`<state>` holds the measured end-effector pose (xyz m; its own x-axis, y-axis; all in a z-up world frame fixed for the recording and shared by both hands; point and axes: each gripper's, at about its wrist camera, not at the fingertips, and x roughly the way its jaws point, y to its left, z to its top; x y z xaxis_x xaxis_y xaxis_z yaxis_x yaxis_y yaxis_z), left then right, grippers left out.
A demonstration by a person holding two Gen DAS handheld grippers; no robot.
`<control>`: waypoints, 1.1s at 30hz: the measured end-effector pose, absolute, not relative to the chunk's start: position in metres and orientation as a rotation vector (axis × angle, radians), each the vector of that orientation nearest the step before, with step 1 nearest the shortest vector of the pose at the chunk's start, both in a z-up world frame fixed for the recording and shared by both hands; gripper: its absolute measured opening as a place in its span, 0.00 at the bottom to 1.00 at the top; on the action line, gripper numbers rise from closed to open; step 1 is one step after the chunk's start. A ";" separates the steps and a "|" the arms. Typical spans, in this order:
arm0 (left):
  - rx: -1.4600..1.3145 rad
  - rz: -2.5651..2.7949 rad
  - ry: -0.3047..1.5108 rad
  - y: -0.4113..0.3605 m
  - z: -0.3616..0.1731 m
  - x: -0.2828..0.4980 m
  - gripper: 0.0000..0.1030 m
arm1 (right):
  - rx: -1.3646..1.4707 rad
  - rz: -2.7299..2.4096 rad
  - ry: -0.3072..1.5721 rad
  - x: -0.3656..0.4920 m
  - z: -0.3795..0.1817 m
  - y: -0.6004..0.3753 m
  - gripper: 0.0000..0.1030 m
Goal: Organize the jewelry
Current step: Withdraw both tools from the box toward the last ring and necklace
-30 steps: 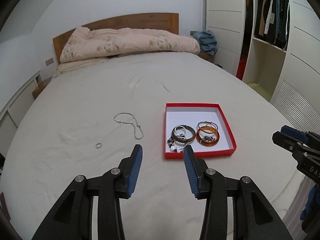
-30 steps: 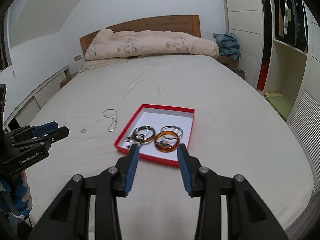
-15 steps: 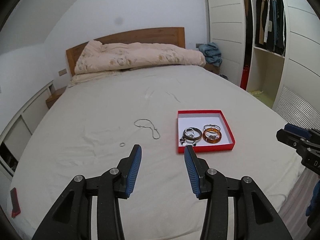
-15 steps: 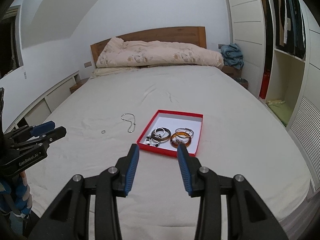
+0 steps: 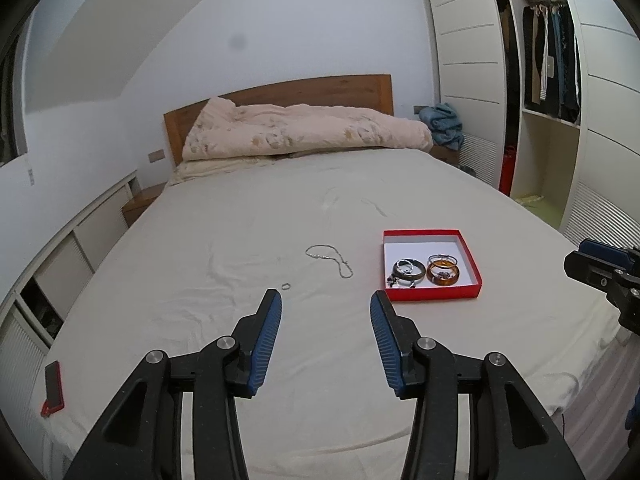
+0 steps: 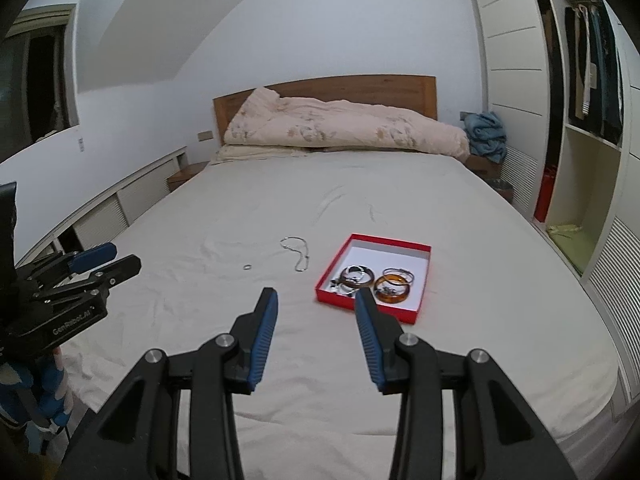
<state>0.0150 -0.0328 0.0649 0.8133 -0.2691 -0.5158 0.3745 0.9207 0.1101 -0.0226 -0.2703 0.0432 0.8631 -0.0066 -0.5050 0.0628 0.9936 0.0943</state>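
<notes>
A red box [image 5: 464, 238] with a white inside lies on the bed and holds an amber bangle [image 5: 443, 274], a dark bangle [image 5: 409, 270] and small pieces. It also shows in the right wrist view [image 6: 425, 274]. A silver chain [image 5: 330, 259] and a small ring [image 5: 285, 287] lie on the sheet left of the box; the chain [image 6: 298, 252] and ring [image 6: 247, 267] show in the right view too. My left gripper [image 5: 325, 300] is open and empty, well short of them. My right gripper [image 6: 315, 297] is open and empty, near the box.
A cream bed sheet [image 5: 248, 240] covers the bed, with a rolled duvet [image 5: 304, 130] at the wooden headboard. A red phone [image 5: 53, 388] lies at the near left corner. A wardrobe [image 5: 552, 92] stands to the right, low cabinets [image 5: 76, 248] to the left.
Both grippers have pulled back and up from the bed, so the box and loose jewelry look smaller and farther. Both stay open and empty. The jewelry has not moved.
</notes>
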 end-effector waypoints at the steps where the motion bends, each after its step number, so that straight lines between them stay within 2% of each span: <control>1: 0.210 -0.341 0.517 -0.032 0.065 0.014 0.46 | 0.106 -0.028 0.526 -0.025 0.044 -0.267 0.41; 2: 0.210 -0.336 0.516 -0.030 0.064 0.013 0.46 | 0.105 -0.022 0.523 -0.026 0.044 -0.265 0.46; 4: 0.211 -0.328 0.517 -0.028 0.062 0.012 0.46 | 0.110 -0.011 0.516 -0.027 0.043 -0.263 0.49; 13: 0.188 -0.304 0.600 -0.011 0.034 0.031 0.46 | 0.138 0.037 0.580 -0.004 0.015 -0.261 0.49; 15: 0.185 -0.309 0.663 -0.002 0.019 0.046 0.53 | 0.141 0.041 0.611 0.008 0.004 -0.262 0.49; 17: 0.176 -0.313 0.706 0.006 0.006 0.058 0.53 | 0.151 0.042 0.639 0.021 -0.006 -0.263 0.49; 25: 0.122 -0.277 0.819 0.033 -0.046 0.131 0.55 | 0.148 0.103 0.762 0.111 -0.055 -0.252 0.49; 33: 0.098 -0.291 0.890 0.024 -0.092 0.240 0.58 | 0.140 0.157 0.839 0.232 -0.091 -0.249 0.49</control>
<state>0.2399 0.0239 -0.0921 0.5927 -0.2096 -0.7776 0.2903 0.9562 -0.0365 0.2320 -0.2490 -0.0909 0.6581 0.1936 -0.7276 -0.0834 0.9792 0.1852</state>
